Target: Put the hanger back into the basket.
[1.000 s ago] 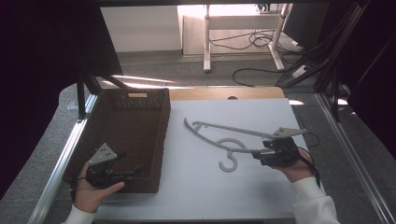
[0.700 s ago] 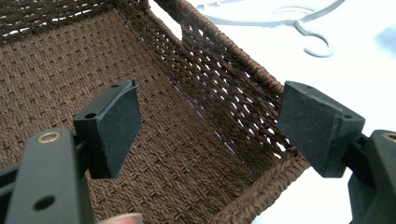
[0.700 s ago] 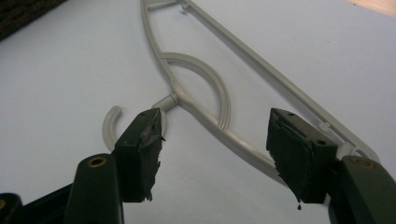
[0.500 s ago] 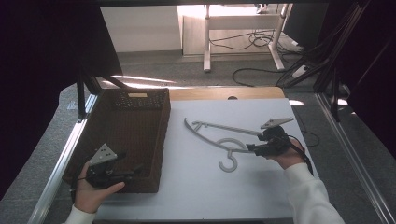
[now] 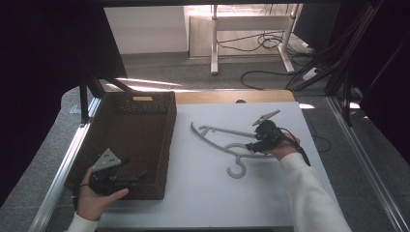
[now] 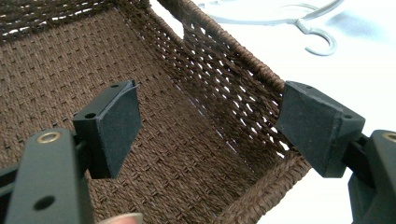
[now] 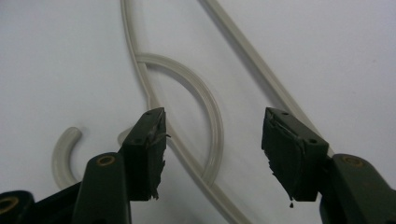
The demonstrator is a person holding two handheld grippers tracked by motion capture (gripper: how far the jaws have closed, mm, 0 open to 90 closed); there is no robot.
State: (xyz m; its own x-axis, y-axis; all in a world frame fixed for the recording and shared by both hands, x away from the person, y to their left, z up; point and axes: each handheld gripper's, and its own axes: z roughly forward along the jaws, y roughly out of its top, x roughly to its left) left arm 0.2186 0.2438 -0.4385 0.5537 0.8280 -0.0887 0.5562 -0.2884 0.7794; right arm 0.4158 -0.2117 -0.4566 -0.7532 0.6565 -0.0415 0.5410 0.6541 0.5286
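1. From the high view I see a white table top (image 5: 203, 193) with a wooden strip along its far edge, grey carpet beyond it, a white desk frame (image 5: 251, 29) and black floor cables (image 5: 270, 72). A dark brown woven rectangular basket (image 5: 130, 140) stands on the table's left part; a pale grey plastic clothes hanger (image 5: 227, 145) lies flat to its right, hook toward me. My left gripper (image 5: 133, 178) sits at the basket's near corner, and my right gripper (image 5: 250, 146) rests low over the hanger.

2. In the left gripper view the jaws stand wide apart with nothing between them, straddling the basket's near right corner (image 6: 261, 186); the hanger's hook (image 6: 322, 44) lies beyond on the white surface.

3. In the right gripper view the jaws are spread wide, gripping nothing, above the hanger's curved neck loop (image 7: 205, 107); the hook (image 7: 63, 154) curls at the left.
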